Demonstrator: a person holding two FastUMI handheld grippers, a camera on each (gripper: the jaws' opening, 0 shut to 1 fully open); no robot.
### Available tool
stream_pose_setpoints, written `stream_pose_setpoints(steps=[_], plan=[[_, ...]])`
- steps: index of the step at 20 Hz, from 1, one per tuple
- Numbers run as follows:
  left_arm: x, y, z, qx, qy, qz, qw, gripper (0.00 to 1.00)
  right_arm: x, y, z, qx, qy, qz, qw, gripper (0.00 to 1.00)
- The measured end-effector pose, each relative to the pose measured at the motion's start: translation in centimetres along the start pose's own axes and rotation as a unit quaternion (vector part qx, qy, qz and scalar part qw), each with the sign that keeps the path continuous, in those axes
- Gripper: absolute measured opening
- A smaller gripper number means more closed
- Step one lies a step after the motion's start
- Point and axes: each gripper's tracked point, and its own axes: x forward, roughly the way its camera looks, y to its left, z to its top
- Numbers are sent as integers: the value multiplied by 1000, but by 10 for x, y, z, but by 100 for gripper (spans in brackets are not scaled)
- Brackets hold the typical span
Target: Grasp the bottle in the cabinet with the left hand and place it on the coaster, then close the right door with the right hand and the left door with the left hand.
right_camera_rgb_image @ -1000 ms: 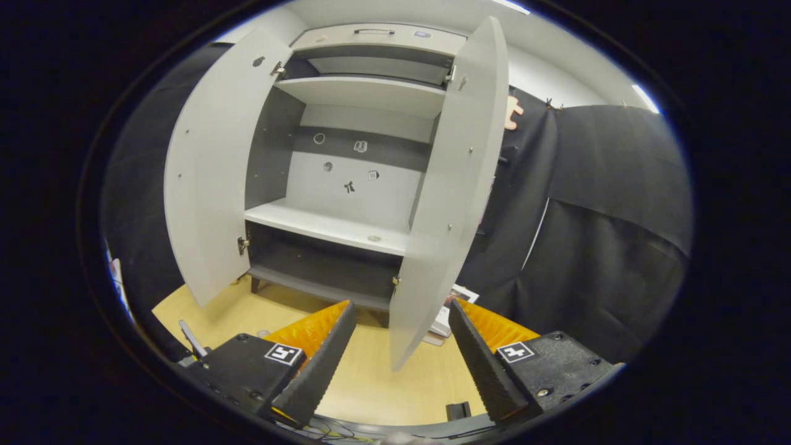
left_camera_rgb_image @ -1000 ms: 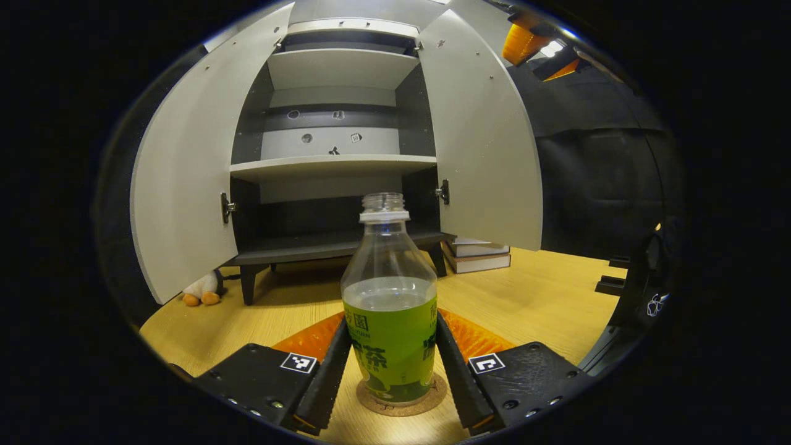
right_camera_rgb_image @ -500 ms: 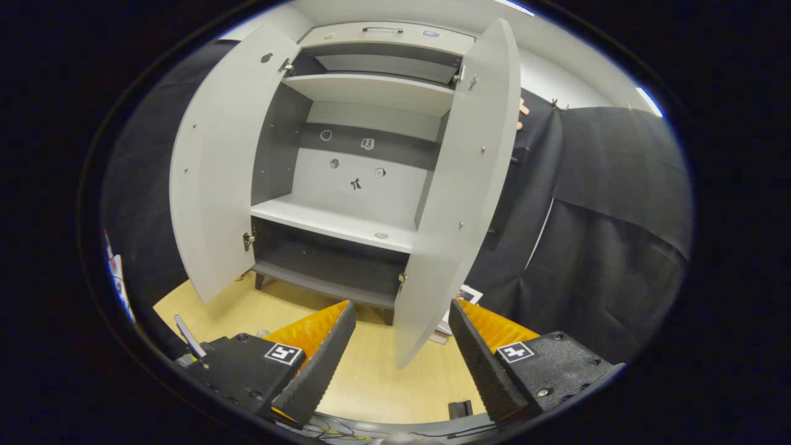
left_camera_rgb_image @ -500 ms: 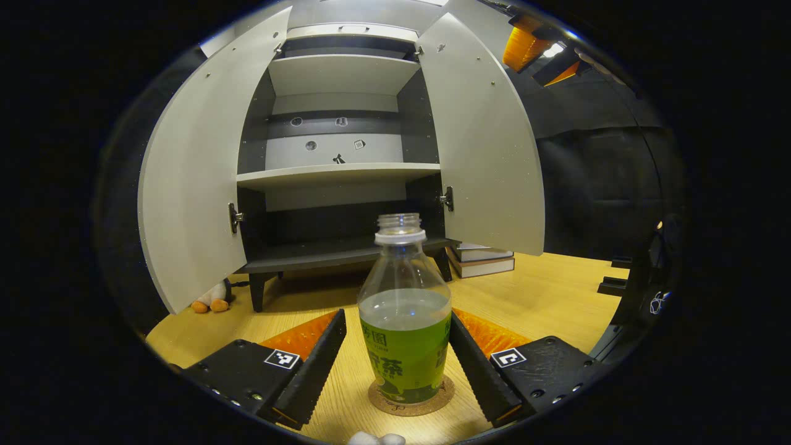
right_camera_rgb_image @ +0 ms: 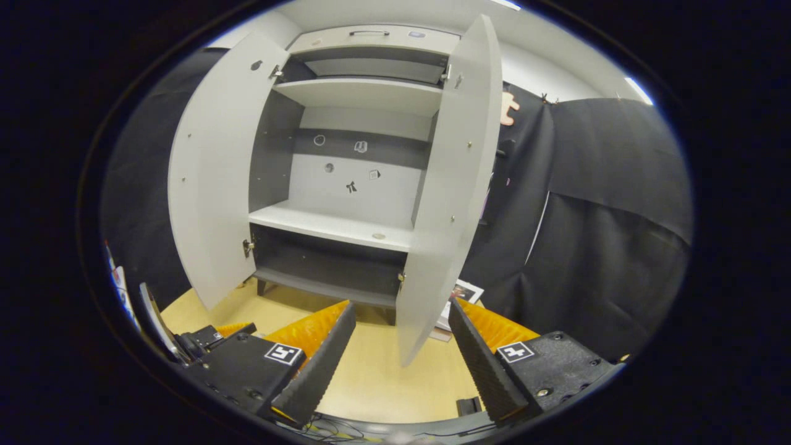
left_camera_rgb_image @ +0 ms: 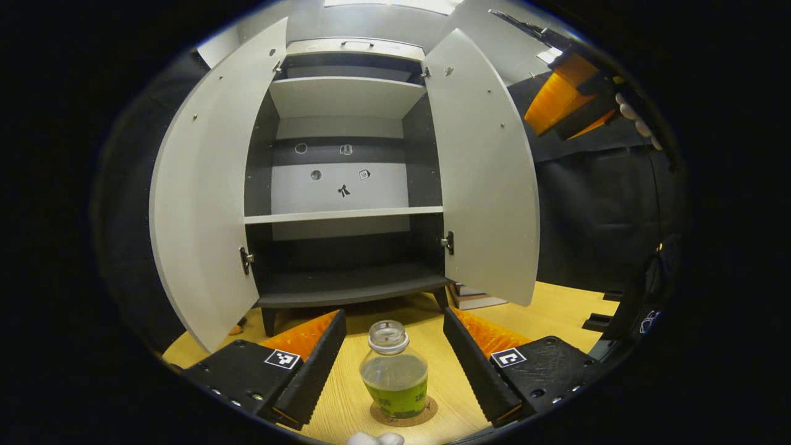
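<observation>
The left gripper (left_camera_rgb_image: 389, 364) has let go and pulled back and up, wide open, leaving the bottle (left_camera_rgb_image: 393, 378) on the coaster (left_camera_rgb_image: 426, 412), so the open right gripper (right_camera_rgb_image: 401, 361) should shut the right door (right_camera_rgb_image: 454, 185) next

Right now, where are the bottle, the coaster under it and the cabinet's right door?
bottle (left_camera_rgb_image: 394, 384): left gripper view, on its green label.
coaster (left_camera_rgb_image: 427, 410): left gripper view, on its right rim.
right door (right_camera_rgb_image: 451, 185): right gripper view, on its inner face.

The bottle (left_camera_rgb_image: 393, 371) stands on the coaster (left_camera_rgb_image: 403, 413) on the tabletop (left_camera_rgb_image: 550, 312) between my left fingers (left_camera_rgb_image: 309, 371), before the cabinet (left_camera_rgb_image: 346, 185), whose two doors (left_camera_rgb_image: 482, 167) stand open.
</observation>
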Motion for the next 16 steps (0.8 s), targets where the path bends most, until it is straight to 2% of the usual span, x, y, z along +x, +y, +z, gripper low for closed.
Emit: stream_pose_setpoints(steps=[2, 3, 7, 11, 12, 13, 14, 16], plan=[[-3, 0, 26, 3, -14, -5, 1000, 96, -2, 4, 3, 10, -6, 5, 1000, 96], [-5, 2, 41, 1, -23, -5, 1000, 96, -2, 6, 4, 14, -10, 8, 1000, 100], [-12, 8, 85, -6, -22, -10, 1000, 96, -4, 10, 15, 21, -29, 16, 999, 100], [-24, 40, 130, -21, -22, 24, 999, 96, -4, 9, 23, 29, -44, 15, 999, 100], [-28, 51, 142, -17, -22, 35, 999, 96, -4, 11, 25, 33, -47, 18, 998, 96], [-32, 61, 153, -14, -24, 47, 999, 96, -4, 12, 25, 38, -50, 21, 998, 99], [-37, 72, 162, -10, -23, 57, 998, 96, -3, 13, 26, 41, -53, 24, 997, 96], [-48, 92, 181, -4, -25, 81, 996, 96, -1, 12, 28, 47, -56, 25, 997, 100]])
